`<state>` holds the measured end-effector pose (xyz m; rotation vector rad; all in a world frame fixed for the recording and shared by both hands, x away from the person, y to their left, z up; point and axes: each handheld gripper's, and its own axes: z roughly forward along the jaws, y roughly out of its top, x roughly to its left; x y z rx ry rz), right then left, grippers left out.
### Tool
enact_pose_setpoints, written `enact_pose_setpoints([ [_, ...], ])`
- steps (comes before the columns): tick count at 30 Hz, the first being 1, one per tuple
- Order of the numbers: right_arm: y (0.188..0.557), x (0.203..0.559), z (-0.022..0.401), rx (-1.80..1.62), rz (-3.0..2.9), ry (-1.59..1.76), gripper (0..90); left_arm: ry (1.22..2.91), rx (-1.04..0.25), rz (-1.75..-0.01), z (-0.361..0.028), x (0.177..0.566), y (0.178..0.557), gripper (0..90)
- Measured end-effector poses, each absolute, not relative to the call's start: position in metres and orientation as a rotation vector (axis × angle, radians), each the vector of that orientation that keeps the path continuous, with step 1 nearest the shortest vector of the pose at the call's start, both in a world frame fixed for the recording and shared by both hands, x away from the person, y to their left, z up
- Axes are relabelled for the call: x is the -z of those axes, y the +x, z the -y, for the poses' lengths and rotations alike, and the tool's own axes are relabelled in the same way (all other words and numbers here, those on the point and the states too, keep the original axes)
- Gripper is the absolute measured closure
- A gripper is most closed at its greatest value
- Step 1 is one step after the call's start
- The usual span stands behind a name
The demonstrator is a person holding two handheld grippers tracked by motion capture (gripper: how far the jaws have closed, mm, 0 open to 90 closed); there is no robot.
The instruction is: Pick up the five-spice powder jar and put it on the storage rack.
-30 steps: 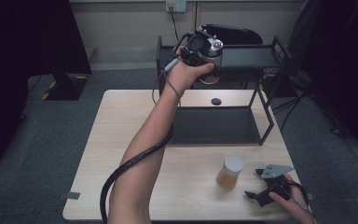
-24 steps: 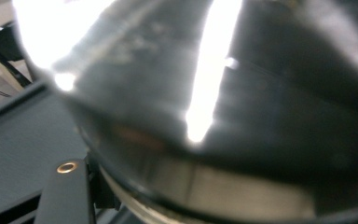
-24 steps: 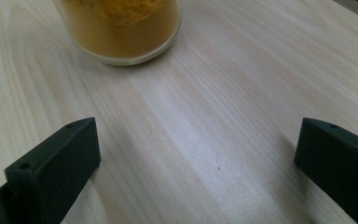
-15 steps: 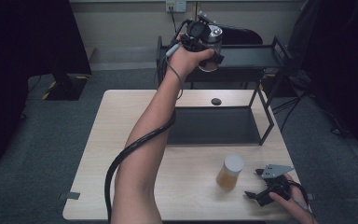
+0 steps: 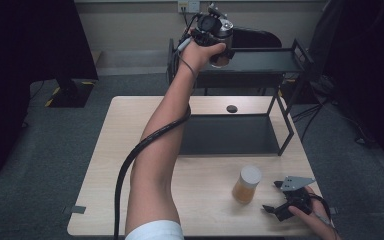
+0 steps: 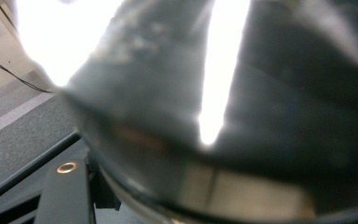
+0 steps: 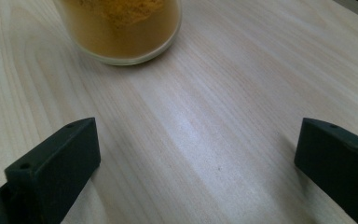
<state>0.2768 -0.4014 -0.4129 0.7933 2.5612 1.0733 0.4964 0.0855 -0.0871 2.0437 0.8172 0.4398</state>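
The left gripper (image 5: 219, 37), jaws clamped on a dark jar (image 5: 223, 44), is raised over the top tier of the black shelf rack (image 5: 260, 62); in the left gripper view the jar (image 6: 242, 116) is a close blur. Nearer than the rack, the right gripper (image 5: 280, 200) rests on the table (image 5: 130, 150), jaws spread wide and empty, just beside a jar of yellow powder (image 5: 246, 184).

Light wooden table (image 5: 130, 150) on grey carpet (image 5: 45, 150). Black metal shelf rack (image 5: 280, 100) at 12 o'clock. Beige wall (image 5: 130, 25) with socket (image 5: 189, 6) behind. Dark curtains at 9 and 3 o'clock.
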Motion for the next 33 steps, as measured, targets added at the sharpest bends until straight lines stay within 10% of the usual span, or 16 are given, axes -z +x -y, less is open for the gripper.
enact_pose_setpoints([
  [33, 0.276, 0.413, 0.401, -1.073, -2.561, 0.792, 0.0, 2.036, -0.453, -0.877, -0.082, 0.107, 0.504, 30.9],
])
